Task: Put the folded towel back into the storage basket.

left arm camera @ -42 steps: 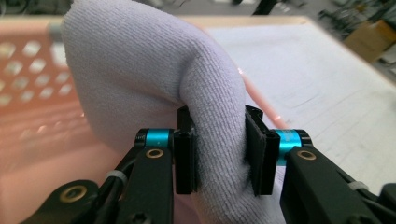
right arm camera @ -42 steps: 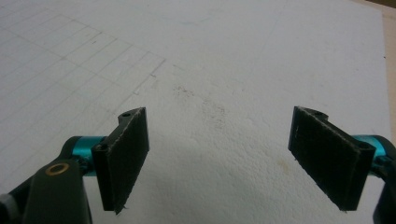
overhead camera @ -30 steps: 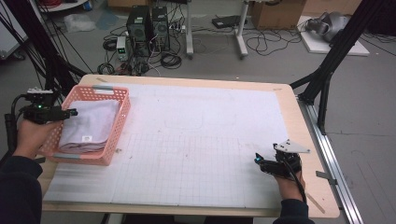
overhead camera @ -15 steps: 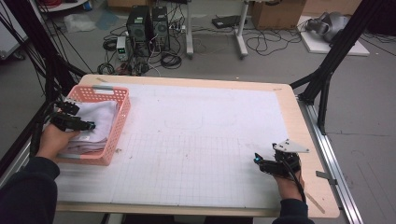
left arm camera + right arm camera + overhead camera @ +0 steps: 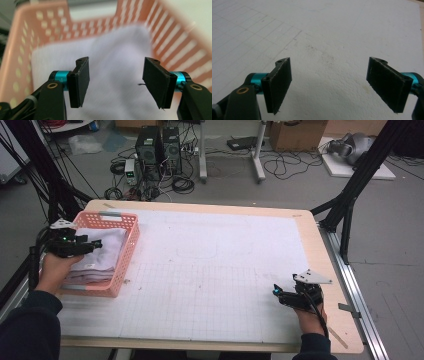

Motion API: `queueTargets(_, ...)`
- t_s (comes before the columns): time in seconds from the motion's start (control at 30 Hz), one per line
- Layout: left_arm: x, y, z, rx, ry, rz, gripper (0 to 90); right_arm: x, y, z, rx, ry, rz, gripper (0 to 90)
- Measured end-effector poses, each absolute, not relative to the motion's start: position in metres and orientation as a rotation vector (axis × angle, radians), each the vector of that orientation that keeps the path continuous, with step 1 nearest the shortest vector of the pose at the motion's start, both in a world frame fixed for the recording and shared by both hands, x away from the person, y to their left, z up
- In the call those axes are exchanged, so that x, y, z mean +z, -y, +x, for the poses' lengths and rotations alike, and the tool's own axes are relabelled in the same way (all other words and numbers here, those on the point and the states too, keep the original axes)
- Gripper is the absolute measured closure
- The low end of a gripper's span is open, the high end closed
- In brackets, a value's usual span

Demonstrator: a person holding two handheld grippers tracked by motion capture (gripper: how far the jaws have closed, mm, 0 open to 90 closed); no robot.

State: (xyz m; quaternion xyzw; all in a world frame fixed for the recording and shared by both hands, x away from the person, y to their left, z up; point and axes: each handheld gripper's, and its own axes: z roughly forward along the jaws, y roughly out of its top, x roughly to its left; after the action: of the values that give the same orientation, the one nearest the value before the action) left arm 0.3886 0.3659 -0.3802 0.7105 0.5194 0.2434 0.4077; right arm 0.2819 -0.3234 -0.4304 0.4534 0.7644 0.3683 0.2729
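While our left tool (image 5: 97, 243) hovers wide and empty over the folded cloth (image 5: 102, 252) in the pink basket (image 5: 127, 252), the left gripper view shows its weave; our right tool (image 5: 276, 292) gapes empty above the surface (image 5: 225, 270).

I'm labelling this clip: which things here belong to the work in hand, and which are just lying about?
In the job:
- left gripper, open over the basket
- folded white cloths
- pink basket

Lying about:
- right gripper, open over the white mat
- computer towers on the floor
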Motion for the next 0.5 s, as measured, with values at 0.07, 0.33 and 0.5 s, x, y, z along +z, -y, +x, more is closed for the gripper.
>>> queueTargets(0.07,-0.368,-0.367,0.382,0.602,-1.26,1.639,34.3,-0.43,0.322,0.282,0.997,-2.056,1.217,19.1)
queueTargets(0.33,-0.347,-0.333,0.361,0.55,-1.031,1.538,20.7,-0.43,0.32,0.283,1.022,-2.047,1.221,19.1)
queueTargets(0.5,-0.346,-0.302,0.355,0.528,-0.956,1.548,20.8,-0.429,0.318,0.282,1.049,-2.046,1.214,19.0)
